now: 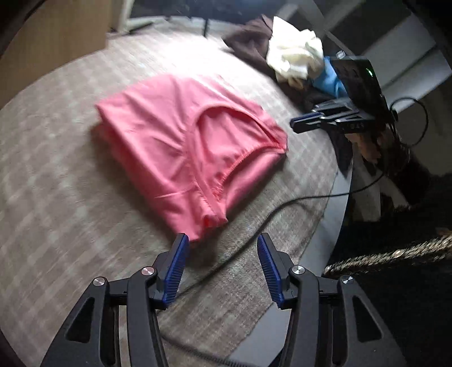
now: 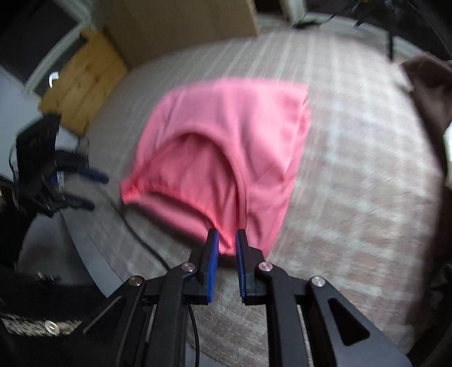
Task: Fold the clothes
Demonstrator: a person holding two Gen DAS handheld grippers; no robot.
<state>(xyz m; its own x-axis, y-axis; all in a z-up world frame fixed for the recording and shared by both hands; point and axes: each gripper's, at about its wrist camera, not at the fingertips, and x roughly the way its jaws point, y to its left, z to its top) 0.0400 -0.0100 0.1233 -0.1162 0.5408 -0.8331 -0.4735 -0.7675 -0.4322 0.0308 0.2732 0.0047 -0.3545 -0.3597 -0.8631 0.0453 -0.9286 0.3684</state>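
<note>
Two hand-held grippers, one folded garment, one heap of unfolded laundry.

Item 1: pink garment [image 1: 183, 144], folded into a rough rectangle, neckline seam on top, lying flat at the centre of both frames on a pale checked cloth [image 1: 56, 197] that covers the desk. Bare cloth lies all round it, widest toward the left of the left wrist frame and the right of the right wrist frame. The desk's dark rounded edge [image 1: 336, 214] runs down the lower right of the left wrist frame.

Item 2: left hand-held gripper [image 1: 223, 248], jaws spread, nothing between them, its tips just short of the garment's near corner.

Item 3: right hand-held gripper [image 2: 226, 242], jaws nearly pressed together with a narrow gap showing; a pink corner sits in line with that gap, but motion blur keeps me from telling whether the pads pinch it.

Item 4: laundry heap, upper right of the left wrist frame, near the desk's edge: one brown piece [image 1: 248, 39], one cream piece [image 1: 293, 53], one blue piece [image 1: 329, 76].

Item 5: one black cable [image 1: 254, 228] trailing across the cloth beside the garment.

Item 6: one cardboard box [image 2: 180, 25] and one wooden board [image 2: 82, 82], upper left of the right wrist frame, beyond the desk. What the box holds is not visible.
</note>
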